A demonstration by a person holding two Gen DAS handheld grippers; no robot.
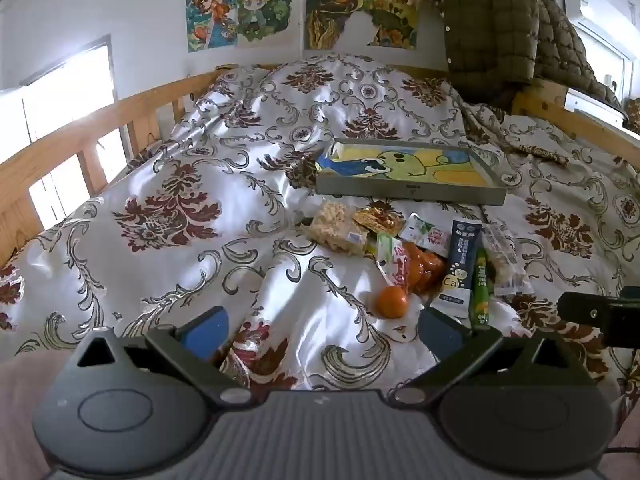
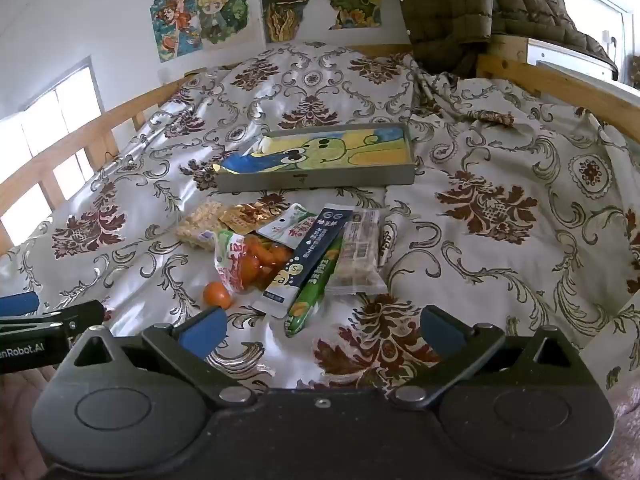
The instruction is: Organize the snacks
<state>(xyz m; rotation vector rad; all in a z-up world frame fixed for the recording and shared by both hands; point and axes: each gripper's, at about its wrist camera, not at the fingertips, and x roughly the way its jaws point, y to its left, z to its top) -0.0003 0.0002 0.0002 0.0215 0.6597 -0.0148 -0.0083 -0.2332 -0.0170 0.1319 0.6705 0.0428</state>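
Observation:
A pile of snacks lies on the patterned bedspread in front of a shallow grey tray (image 1: 408,193) (image 2: 320,181) with a cartoon picture inside. The pile holds a rice-cracker pack (image 1: 338,226) (image 2: 202,222), a bag of small oranges (image 1: 416,266) (image 2: 256,260), a loose orange (image 1: 392,301) (image 2: 217,295), a dark blue sachet (image 1: 460,264) (image 2: 308,256), a green stick pack (image 1: 480,284) (image 2: 314,290) and a clear cake pack (image 1: 506,260) (image 2: 358,254). My left gripper (image 1: 324,328) is open and empty, just short of the loose orange. My right gripper (image 2: 322,326) is open and empty, near the green stick's end.
Wooden bed rails (image 1: 100,124) (image 2: 560,84) border the bed on both sides. An olive quilted jacket (image 1: 504,24) (image 2: 452,4) hangs at the far right corner. Cartoon posters (image 1: 240,12) cover the back wall. The other gripper's finger shows at the frame edge (image 1: 600,312) (image 2: 48,320).

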